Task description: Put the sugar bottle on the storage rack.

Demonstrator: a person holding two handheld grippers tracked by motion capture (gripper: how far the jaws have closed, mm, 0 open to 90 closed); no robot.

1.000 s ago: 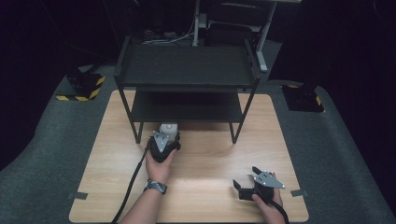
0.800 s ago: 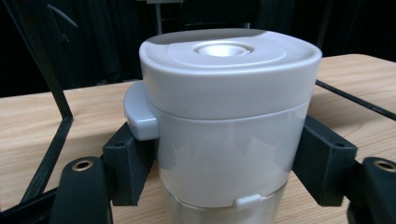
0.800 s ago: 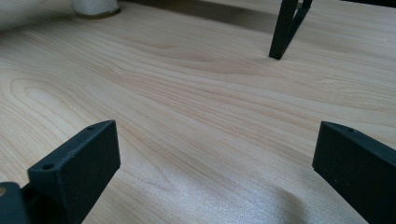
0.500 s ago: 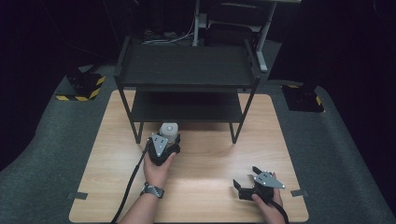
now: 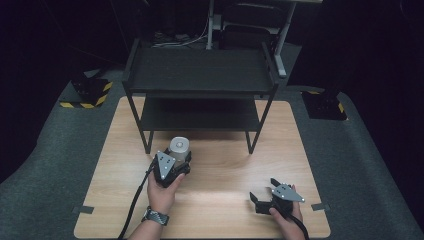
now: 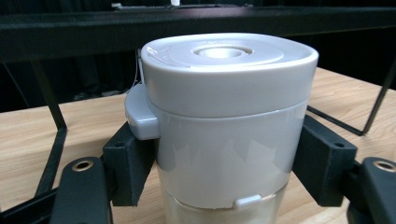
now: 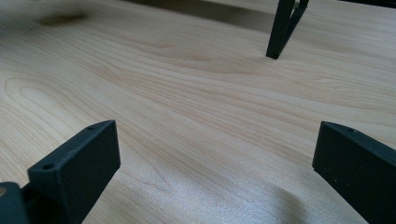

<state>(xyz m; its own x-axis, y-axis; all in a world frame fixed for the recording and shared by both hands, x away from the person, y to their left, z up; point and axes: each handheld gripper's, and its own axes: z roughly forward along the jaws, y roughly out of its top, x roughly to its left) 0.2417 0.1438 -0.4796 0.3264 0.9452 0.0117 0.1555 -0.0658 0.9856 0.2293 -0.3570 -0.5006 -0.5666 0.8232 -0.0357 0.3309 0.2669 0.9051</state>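
Note:
A pale grey canister (image 5: 179, 146) with a flat lid and a side tab stands upright in front of the black rack. My left gripper (image 5: 176, 156) is shut on it. In the left gripper view both black pads (image 6: 130, 163) press the canister (image 6: 224, 116) on its left and right sides, below the lid. I cannot tell whether its base touches the table. My right gripper (image 5: 261, 198) rests low near the table's front right with its jaws wide open. In the right gripper view nothing lies between the open right gripper (image 7: 215, 172) but bare wood.
A black two-tier metal rack (image 5: 200, 70) stands on the far half of the wooden table (image 5: 225, 165), and one of its legs (image 7: 280, 28) is ahead of the right gripper. Grey carpet surrounds the table. Black-and-yellow marked blocks (image 5: 87, 92) sit on the floor at the far left.
The left gripper has drawn back a little toward the person with the canister held in it. The right gripper has stayed put.

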